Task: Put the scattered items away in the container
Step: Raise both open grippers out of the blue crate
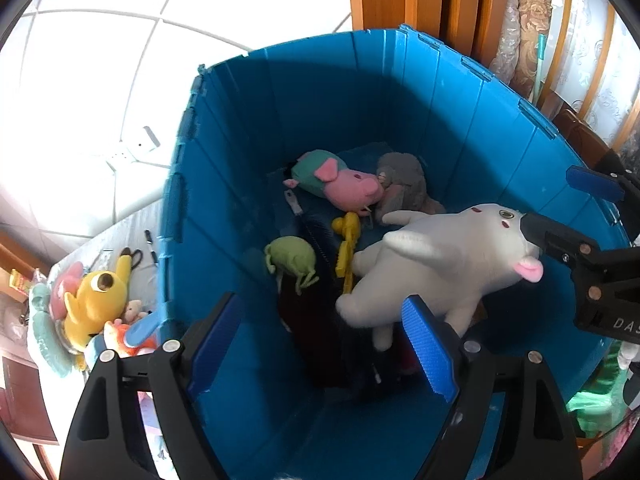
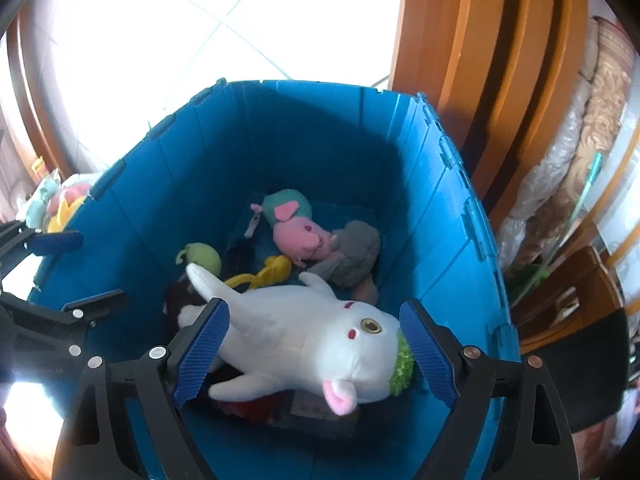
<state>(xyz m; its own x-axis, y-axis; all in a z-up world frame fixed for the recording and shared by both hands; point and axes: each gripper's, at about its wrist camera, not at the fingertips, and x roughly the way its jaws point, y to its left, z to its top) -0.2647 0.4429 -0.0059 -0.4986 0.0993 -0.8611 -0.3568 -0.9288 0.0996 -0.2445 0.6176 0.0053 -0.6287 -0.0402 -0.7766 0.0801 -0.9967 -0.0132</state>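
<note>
Both grippers hang spread over the blue bin (image 2: pixel 440 208), my right gripper (image 2: pixel 316 356) wide around the white plush (image 2: pixel 304 336) without pinching it; the left gripper (image 1: pixel 324 344) holds nothing. I judge the plush light, soft and squashy, lying inside the bin atop other toys. Next, I'd pinch the yellow plush (image 1: pixel 94 300) outside at its body.

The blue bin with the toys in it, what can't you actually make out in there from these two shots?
- Dark items on the bin floor: right wrist view, covered by the white plush; left wrist view, in shadow.
- Toy pile outside: left wrist view, cut off by the bin wall and the left gripper.
- White plush: whether it is resting or dropping cannot be told; the right gripper stands open around it.
</note>
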